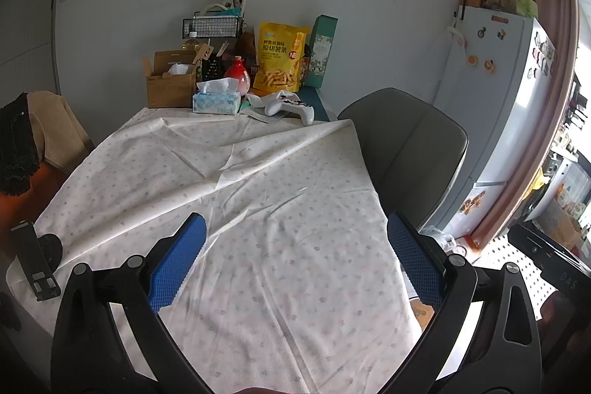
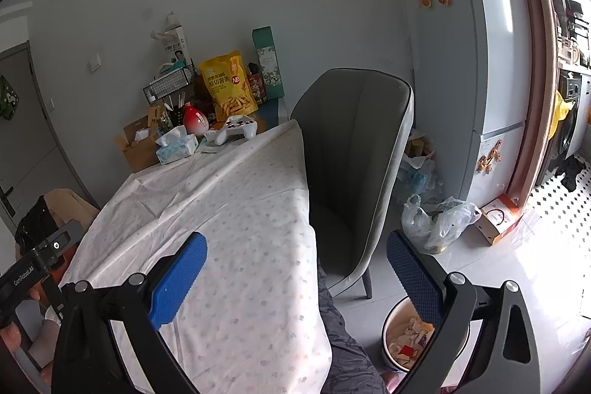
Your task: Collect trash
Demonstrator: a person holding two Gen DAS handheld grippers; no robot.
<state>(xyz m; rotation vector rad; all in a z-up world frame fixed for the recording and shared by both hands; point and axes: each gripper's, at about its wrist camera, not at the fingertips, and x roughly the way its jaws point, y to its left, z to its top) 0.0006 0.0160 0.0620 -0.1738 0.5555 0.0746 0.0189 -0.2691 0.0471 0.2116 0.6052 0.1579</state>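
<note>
My left gripper (image 1: 295, 261) is open and empty, held above the table's dotted white tablecloth (image 1: 236, 194). My right gripper (image 2: 295, 276) is open and empty, over the table's right edge. A round trash bin (image 2: 406, 342) holding crumpled paper and wrappers stands on the floor just below the right finger. The left gripper's body (image 2: 33, 268) shows at the left edge of the right wrist view. I see no loose trash on the near cloth.
At the table's far end stand a cardboard box (image 1: 171, 82), tissue box (image 1: 216, 98), red vase (image 1: 238, 76), white game controller (image 1: 290, 106) and yellow snack bag (image 1: 280, 56). A grey chair (image 2: 354, 150) is to the right, a plastic bag (image 2: 436, 220) and fridge (image 2: 476, 61) beyond.
</note>
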